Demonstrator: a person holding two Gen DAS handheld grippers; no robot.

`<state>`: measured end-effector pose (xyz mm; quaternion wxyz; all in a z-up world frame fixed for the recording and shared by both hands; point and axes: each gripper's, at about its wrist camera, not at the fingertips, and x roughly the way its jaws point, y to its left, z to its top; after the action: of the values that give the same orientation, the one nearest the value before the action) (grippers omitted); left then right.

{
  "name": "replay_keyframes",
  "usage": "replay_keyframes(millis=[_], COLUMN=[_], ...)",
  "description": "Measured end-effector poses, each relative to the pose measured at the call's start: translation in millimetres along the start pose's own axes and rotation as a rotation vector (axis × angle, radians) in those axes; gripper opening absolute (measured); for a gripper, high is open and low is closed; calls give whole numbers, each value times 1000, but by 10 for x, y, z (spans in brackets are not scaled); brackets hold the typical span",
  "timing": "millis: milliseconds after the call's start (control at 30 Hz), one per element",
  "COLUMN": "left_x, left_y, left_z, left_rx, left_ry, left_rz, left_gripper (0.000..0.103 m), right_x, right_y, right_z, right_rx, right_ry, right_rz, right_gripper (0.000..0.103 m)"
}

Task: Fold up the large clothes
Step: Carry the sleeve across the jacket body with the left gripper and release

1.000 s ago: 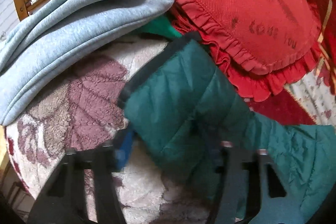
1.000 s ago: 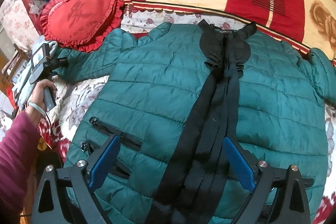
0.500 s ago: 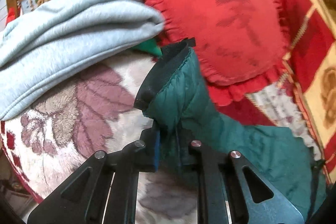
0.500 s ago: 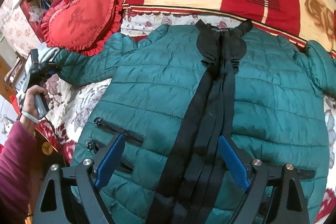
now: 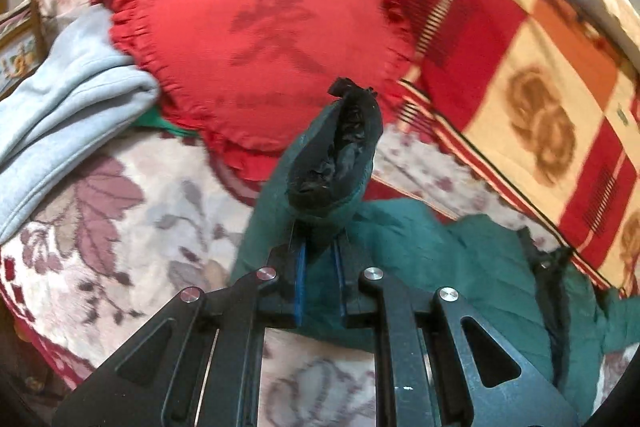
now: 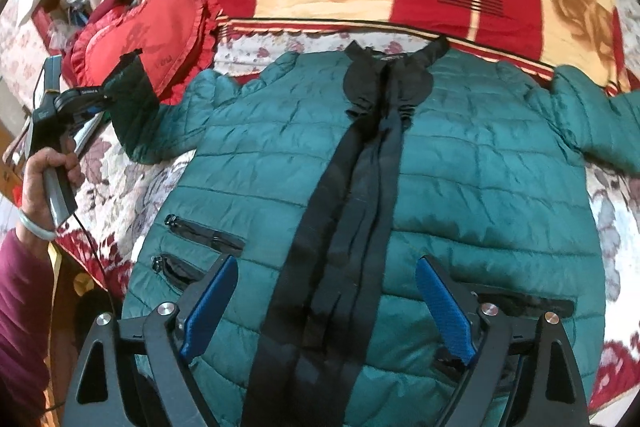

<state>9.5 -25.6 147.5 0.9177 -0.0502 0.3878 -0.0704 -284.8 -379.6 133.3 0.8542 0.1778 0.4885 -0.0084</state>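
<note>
Evidently soft and slippery, the quilted teal puffer jacket (image 6: 420,187) is pinched at its black-lined cuff (image 5: 340,147) by the left claw (image 5: 320,267), while the right claw (image 6: 328,307) is held open.

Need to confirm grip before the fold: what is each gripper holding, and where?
The left gripper pinches the green jacket by its sleeve, just behind the cuff. The right gripper is open, holding nothing.

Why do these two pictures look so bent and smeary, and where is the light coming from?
Both views are fisheye, with dark corners and curved edges. The left wrist view is motion-blurred: the heart pillow and quilt are soft, and glare washes out its top right corner; the sleeve cuff and left tool look sharper. The right wrist view is crisper: the jacket shows a sheen, and the right tool is clear.
</note>
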Motion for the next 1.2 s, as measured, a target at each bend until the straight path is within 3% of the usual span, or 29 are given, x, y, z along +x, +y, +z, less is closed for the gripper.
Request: replay_keyframes(millis=[967, 1200], left_x=[63, -92], left_y=[-1892, -2303], left_z=[-611, -755], left_rx=[220, 314], left_ry=[103, 82], left_rz=[-186, -227], left_gripper=[11, 9], right_x=[-253, -263], right_y=[-583, -651], right_z=[-251, -286], right_rx=[162, 177], right_ry=[-28, -29], right_rz=[-2, 5], right_gripper=[90, 90])
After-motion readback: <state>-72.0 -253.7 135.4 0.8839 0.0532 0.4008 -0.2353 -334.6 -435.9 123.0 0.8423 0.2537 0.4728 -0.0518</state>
